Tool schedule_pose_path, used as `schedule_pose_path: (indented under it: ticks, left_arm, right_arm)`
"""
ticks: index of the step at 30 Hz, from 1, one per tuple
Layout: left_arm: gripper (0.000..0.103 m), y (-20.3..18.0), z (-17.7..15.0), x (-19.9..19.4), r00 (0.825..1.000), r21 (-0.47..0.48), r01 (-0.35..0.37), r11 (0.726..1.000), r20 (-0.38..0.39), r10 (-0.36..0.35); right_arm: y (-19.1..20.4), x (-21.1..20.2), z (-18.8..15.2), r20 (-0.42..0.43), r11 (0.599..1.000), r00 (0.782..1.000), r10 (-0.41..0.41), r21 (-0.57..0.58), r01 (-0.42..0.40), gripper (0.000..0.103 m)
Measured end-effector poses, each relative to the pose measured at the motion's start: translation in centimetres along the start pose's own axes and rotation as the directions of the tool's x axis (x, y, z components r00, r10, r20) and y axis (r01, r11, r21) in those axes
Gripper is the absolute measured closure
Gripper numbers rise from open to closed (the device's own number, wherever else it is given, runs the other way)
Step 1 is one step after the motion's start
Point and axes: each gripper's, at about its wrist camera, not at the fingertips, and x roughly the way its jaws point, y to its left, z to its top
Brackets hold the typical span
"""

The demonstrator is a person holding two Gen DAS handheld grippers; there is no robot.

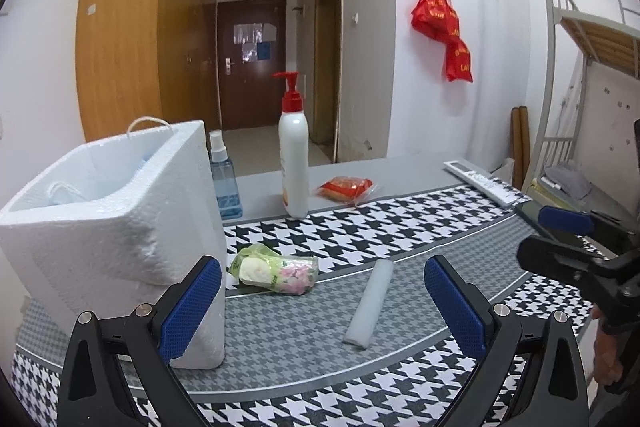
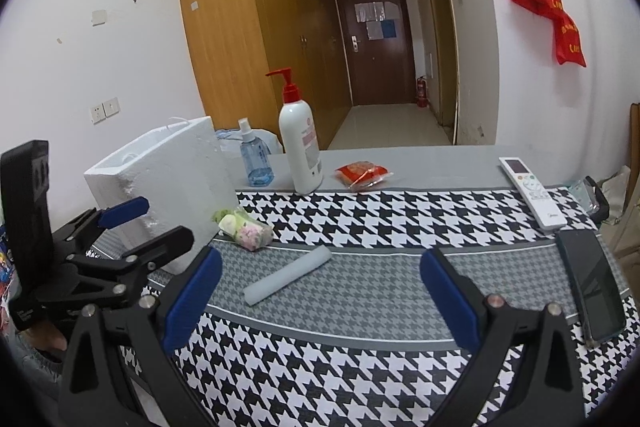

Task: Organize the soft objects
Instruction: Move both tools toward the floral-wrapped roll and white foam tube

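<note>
A white foam box stands at the table's left, also in the right wrist view; something pale blue lies inside it. A floral tissue pack lies right beside the box, also in the right wrist view. A white foam roll lies on the grey cloth band, also in the right wrist view. My left gripper is open and empty, above the cloth near the box. My right gripper is open and empty, just short of the roll.
A pump lotion bottle, a blue spray bottle and a red snack packet stand farther back. A white remote and a dark phone lie at the right. The houndstooth cloth covers the table.
</note>
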Motion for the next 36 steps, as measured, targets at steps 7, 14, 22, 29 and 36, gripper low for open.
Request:
schedule_pose_path:
  ticks: [7, 14, 22, 29, 36]
  left_arm:
    - [0.001, 0.5, 0.5, 2.0, 0.999, -0.021, 0.012, 1.0, -0.035, -0.013]
    - [0.001, 0.3, 1.3, 3.4, 0.999, -0.013, -0.008, 1.0, -0.045, 0.007]
    - [0.001, 0.9, 1.7, 5.1, 0.996, -0.018, -0.051, 0.999, -0.073, 0.05]
    - [0.001, 2.8, 2.1, 5.5, 0.991, -0.048, -0.116, 0.992, -0.071, 0.112]
    - [0.001, 3.6, 1.8, 6.1, 0.99, -0.065, -0.115, 0.991, -0.095, 0.109]
  right_arm:
    - [-0.6, 0.6, -0.1, -0.01, 1.0, 1.0, 0.004, 0.01, -0.004, 0.002]
    - [-1.3, 1.3, -0.1, -0.029, 0.999, 1.0, 0.007, 0.038, -0.006, 0.002]
    - [-1.2, 3.6, -0.3, -0.101, 1.0, 0.995, 0.013, 0.021, -0.011, 0.002]
    - [-0.4, 4.8, -0.2, -0.129, 1.0, 0.991, 0.026, -0.008, -0.027, 0.002]
    - [0.0, 5.7, 0.0, -0.144, 0.999, 0.989, 0.033, -0.016, -0.036, 0.002]
